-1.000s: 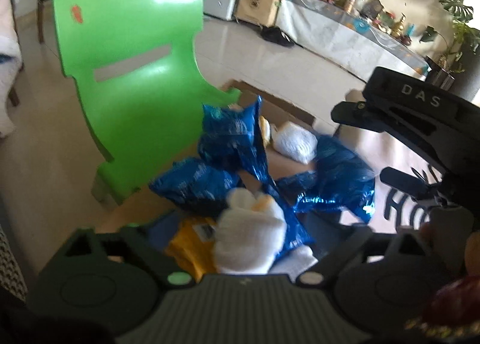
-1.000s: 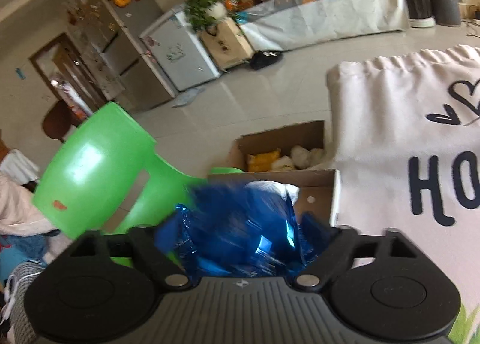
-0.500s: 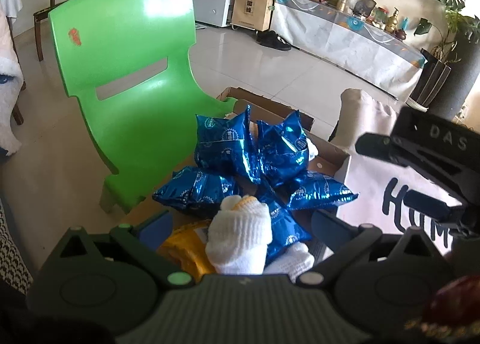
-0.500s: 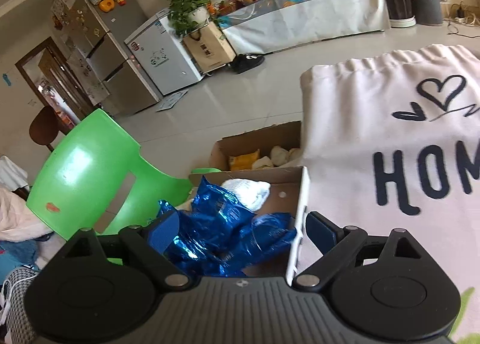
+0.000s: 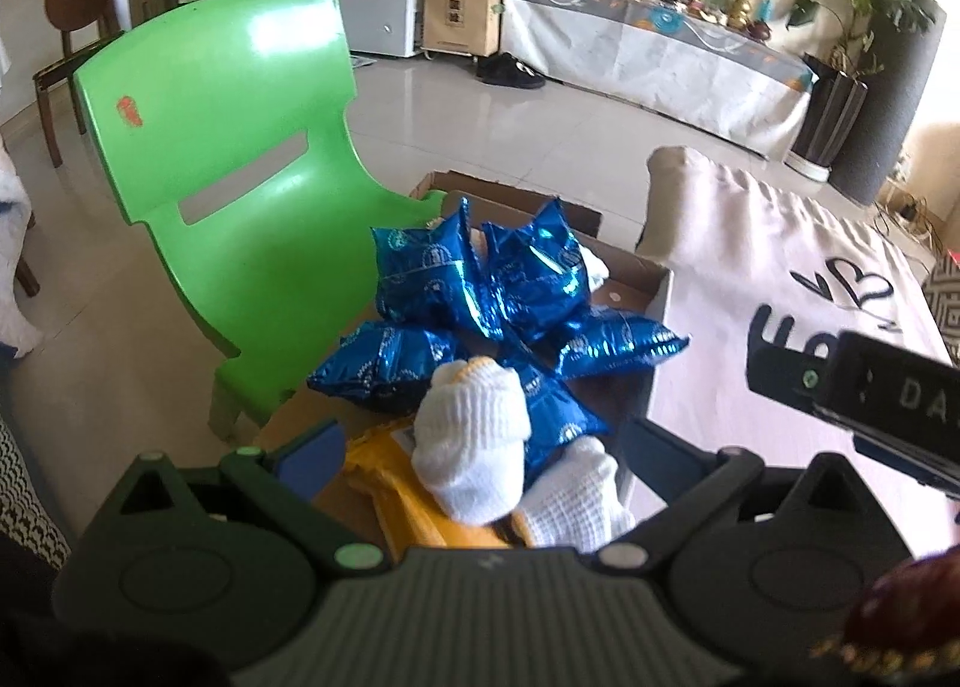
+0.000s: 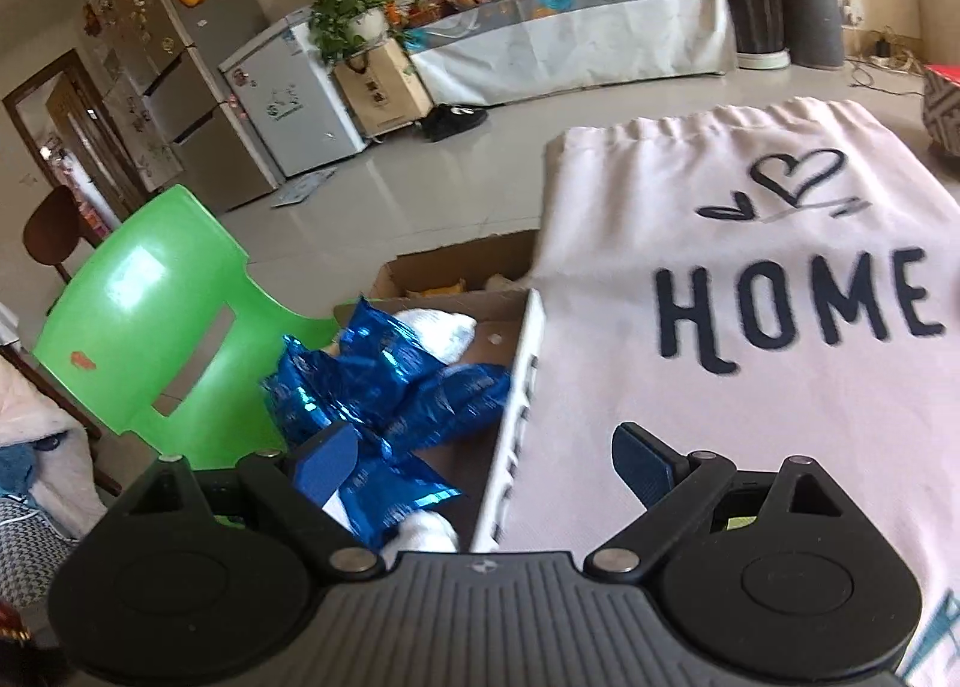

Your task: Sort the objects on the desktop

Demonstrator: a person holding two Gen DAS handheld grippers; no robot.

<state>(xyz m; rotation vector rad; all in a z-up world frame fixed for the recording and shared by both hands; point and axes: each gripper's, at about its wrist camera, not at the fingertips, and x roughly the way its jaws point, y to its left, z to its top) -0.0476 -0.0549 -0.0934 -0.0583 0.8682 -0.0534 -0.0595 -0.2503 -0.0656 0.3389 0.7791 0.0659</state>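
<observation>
Now the blue bags [image 5: 516, 291] lie in a heap inside the box [image 5: 657, 291], near the green chair [image 5: 240, 195]. They are puffy, shiny foil bags with crinkly ends. They point many ways: two stand up on end at the far side, one lies long to the right [image 5: 618, 342], and one lies long to the left [image 5: 384, 363]. In the right wrist view the same bags [image 6: 390, 387] fill the left part of the box, just beside its white wall [image 6: 516, 405].

Two white knit gloves [image 5: 474, 447] sit on top of the heap at the near side. They are soft and bumpy. A yellow bag [image 5: 414, 495] lies under them. More white cloth [image 6: 444, 330] shows at the far end of the box.

The left gripper [image 5: 480, 447] is wide open, and the gloves sit between its blue pads without being squeezed. The right gripper [image 6: 480, 459] is open too. Its left pad [image 6: 327, 459] is over the blue bags and its right pad is over the cloth, with the box wall between them. It holds nothing.

To the right of the box the bench is covered by a pale cloth [image 6: 750, 387] with the word HOME and hearts on it. Far back stand a fridge [image 6: 180, 75], a white freezer [image 6: 294, 99], plants [image 6: 348, 9] and a long table [image 6: 570, 45]. Black shoes [image 6: 453, 120] lie on the shiny floor.
</observation>
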